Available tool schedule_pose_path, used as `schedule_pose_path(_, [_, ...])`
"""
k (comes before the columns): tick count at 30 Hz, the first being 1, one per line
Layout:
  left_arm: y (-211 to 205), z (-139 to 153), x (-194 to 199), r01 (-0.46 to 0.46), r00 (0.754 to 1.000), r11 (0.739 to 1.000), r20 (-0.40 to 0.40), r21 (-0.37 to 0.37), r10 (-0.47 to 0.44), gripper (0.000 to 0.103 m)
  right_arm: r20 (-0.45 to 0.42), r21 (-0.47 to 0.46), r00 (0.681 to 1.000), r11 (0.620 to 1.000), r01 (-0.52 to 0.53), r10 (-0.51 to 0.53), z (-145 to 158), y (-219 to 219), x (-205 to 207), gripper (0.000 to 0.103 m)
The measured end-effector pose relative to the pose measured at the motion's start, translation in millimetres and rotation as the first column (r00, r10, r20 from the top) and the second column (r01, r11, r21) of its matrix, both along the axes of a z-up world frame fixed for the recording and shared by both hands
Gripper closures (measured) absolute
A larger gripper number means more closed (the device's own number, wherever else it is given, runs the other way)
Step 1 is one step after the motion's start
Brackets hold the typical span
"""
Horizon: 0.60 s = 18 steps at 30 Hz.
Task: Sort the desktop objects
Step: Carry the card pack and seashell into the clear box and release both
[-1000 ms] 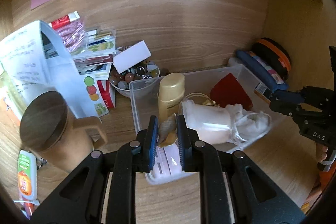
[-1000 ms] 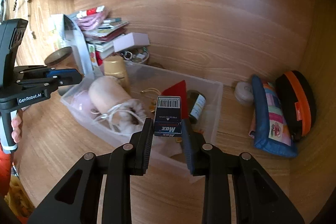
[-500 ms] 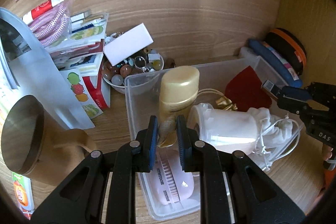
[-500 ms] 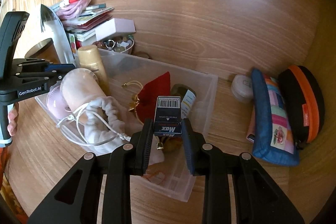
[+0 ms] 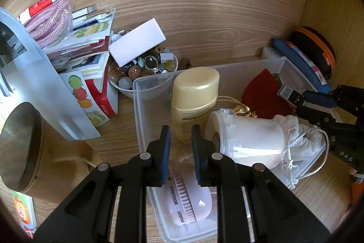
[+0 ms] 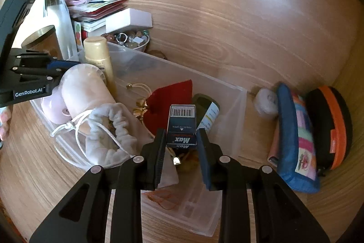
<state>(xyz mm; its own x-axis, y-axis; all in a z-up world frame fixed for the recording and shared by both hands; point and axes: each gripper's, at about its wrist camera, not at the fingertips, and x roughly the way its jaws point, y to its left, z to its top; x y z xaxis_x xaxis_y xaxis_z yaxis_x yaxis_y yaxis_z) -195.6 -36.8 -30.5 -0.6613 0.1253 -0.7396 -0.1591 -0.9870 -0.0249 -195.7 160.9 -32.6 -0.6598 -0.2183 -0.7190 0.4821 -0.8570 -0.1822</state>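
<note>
Your right hand-held gripper (image 6: 180, 144) pinches a small dark cardboard "Max" box (image 6: 182, 126), poised over the clear plastic bin (image 6: 238, 111) for dropping in. Your left hand-held gripper (image 5: 180, 140), shut and empty, hangs over the bin's near end, above a pink brush (image 5: 188, 199).

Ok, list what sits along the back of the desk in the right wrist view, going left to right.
Stack of booklets → white box → bowl of beads → small round white case → blue pouch → black case with orange stripe.
</note>
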Motion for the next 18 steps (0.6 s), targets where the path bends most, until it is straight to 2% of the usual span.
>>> schedule_pose_path(4, [0.7, 0.2, -0.7, 0.011, 1.000, 1.000, 0.009, 0.009, -0.011, 0.082, -0.008, 0.018, 1.000, 1.000, 0.004, -0.004, 1.7, -1.6, 1.8, 0.077])
schedule_pose_path(6, [0.5, 0.7, 0.0, 0.017, 1.000, 1.000, 0.012, 0.021, -0.018, 0.080, 0.000, 0.012, 1.000, 1.000, -0.006, 0.006, 2.1, -0.6, 1.4, 0.071])
schedule_pose_path(11, [-0.6, 3.0, 4.3, 0.017, 1.000, 1.000, 0.010, 0.020, -0.017, 0.078, -0.001, -0.003, 1.000, 1.000, 0.007, -0.007, 6.2, 2.4, 3.4, 0.064])
schedule_pose_path(14, [-0.7, 6.4, 8.0, 0.016, 1.000, 1.000, 0.001, 0.020, -0.016, 0.075, -0.009, -0.021, 1.000, 1.000, 0.013, -0.014, 11.2, 6.0, 7.7, 0.050])
schedule_pose_path(18, [-2.4, 14.2, 14.2, 0.011, 1.000, 1.000, -0.018, 0.022, -0.010, 0.070, -0.036, -0.023, 0.999, 1.000, 0.016, -0.017, 19.1, 6.8, 14.9, 0.048])
